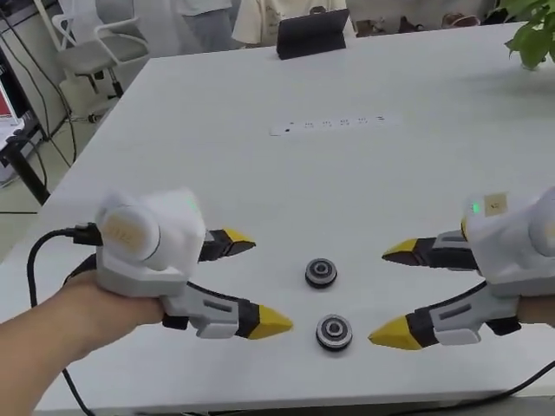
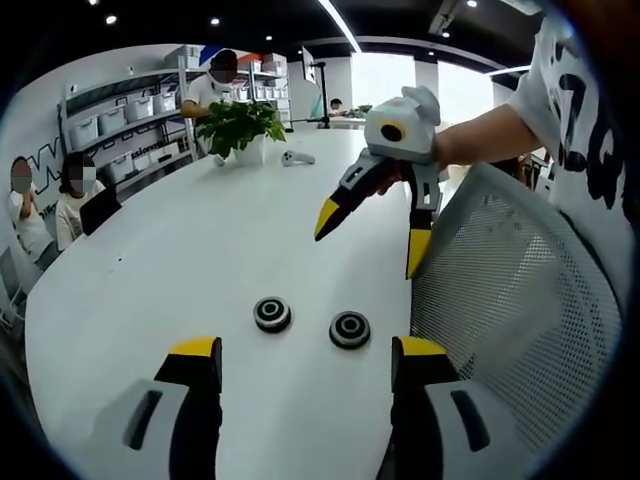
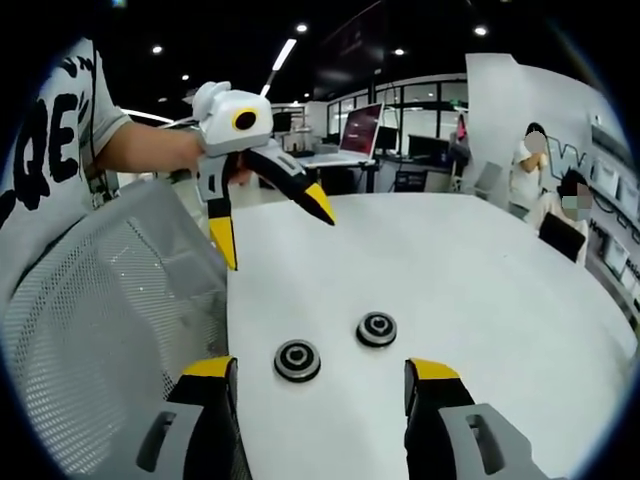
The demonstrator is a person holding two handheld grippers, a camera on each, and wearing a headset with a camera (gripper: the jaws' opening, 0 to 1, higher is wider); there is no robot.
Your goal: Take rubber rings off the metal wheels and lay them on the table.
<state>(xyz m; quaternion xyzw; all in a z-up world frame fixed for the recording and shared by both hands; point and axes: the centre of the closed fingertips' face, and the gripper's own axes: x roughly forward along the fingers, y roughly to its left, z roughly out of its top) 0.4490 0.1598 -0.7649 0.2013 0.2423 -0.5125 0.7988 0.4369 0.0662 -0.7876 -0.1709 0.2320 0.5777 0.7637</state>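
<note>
I get bright, even light from ceiling spots [image 2: 110, 19] on the white table [image 1: 347, 191], faint soft shadows, sharp focus, and fisheye bending at gripper-view edges.

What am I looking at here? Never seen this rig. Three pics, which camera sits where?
There is no robot. A person holds a two-jaw hand tool in each hand: white bodies, black jaws, yellow tips. The head view comes from a headset camera looking down at the white table, where the left gripper and right gripper face each other. The two round fisheye pictures come from a camera riding on each gripper. Each looks along its own jaws, with the other gripper across from it. Between the grippers lie two small round metal wheels with dark rubber rings, the nearer wheel and the farther wheel, not touching. Both grippers are open and hold nothing. Farther back lies a white power strip.
</note>
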